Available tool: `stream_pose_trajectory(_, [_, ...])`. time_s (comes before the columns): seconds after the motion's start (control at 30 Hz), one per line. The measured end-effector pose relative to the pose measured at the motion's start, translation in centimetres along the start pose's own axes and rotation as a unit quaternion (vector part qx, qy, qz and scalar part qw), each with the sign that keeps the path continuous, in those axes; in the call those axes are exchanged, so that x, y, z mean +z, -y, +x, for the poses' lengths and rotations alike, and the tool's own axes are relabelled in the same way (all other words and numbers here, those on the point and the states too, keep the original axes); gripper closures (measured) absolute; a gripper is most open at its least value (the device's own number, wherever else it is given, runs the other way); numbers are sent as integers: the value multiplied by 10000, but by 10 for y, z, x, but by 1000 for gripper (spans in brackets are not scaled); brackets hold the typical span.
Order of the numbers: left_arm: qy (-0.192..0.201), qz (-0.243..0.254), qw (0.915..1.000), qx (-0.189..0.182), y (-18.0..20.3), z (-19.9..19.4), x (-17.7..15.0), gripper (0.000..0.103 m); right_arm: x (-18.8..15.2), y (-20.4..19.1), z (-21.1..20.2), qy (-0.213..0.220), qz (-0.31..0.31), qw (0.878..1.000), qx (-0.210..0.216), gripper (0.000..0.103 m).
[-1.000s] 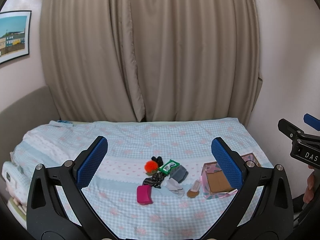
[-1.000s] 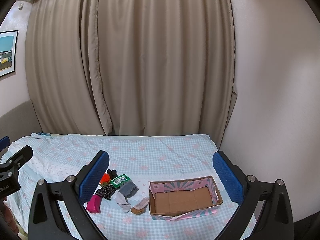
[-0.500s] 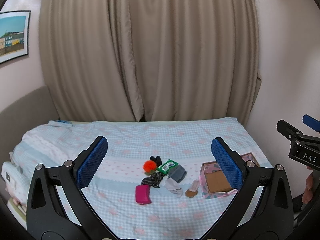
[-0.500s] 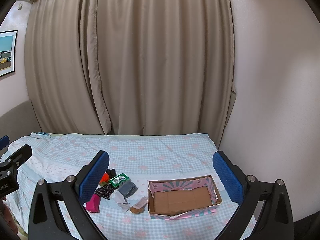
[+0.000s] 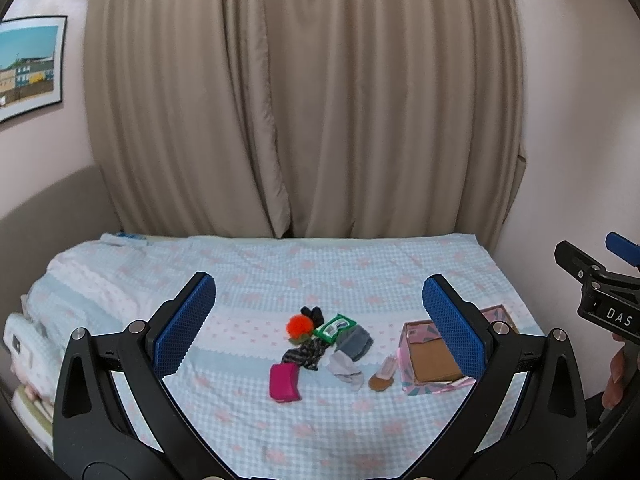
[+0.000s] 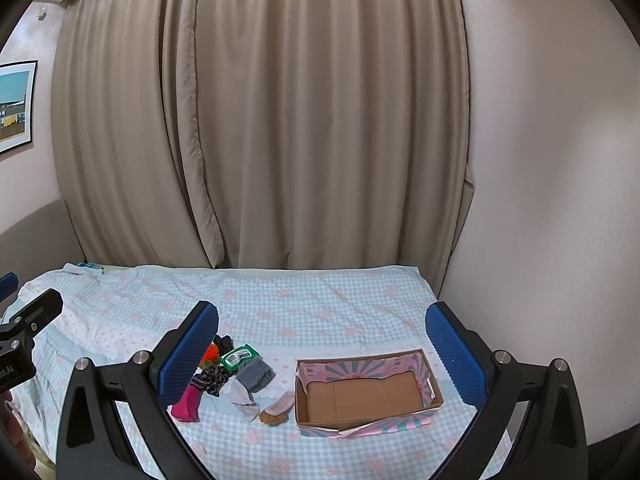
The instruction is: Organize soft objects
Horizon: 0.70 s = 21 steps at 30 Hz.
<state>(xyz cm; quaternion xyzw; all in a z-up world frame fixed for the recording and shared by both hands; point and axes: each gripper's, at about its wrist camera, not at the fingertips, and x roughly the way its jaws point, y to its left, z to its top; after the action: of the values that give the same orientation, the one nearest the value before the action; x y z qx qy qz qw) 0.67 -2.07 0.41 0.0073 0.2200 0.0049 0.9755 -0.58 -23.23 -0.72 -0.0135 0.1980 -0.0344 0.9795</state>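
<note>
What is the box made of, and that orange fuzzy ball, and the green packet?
The box looks like cardboard: plain brown matte inside, printed pink and teal outside, with creased flaps. The orange ball seems fluffy fur or yarn, going by its fuzzy edge; too small to say which. The green packet looks like thin plastic film with a white label, slightly shiny.
</note>
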Motion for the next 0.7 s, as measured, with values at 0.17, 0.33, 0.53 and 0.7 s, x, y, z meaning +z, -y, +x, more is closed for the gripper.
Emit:
stream_pose_trajectory(0.17, [-209, -116, 9994, 247, -7, 6, -12, 0, -7, -4, 13, -79, -29, 9996, 280, 0])
stream_pose_trajectory(0.33, [-522, -236, 9976, 382, -25, 31, -35, 0, -26, -22, 40, -367, -25, 9972, 645, 0])
stream_pose_trajectory(0.53, [-999, -297, 9944, 152, -60, 94, -76, 0, -55, -58, 82, -732, -82, 9943, 774, 0])
stream_pose_trajectory(0.7, [-1390, -281, 9898, -112, -88, 163, -123, 0, -97, -97, 136, -1020, -130, 9915, 797, 0])
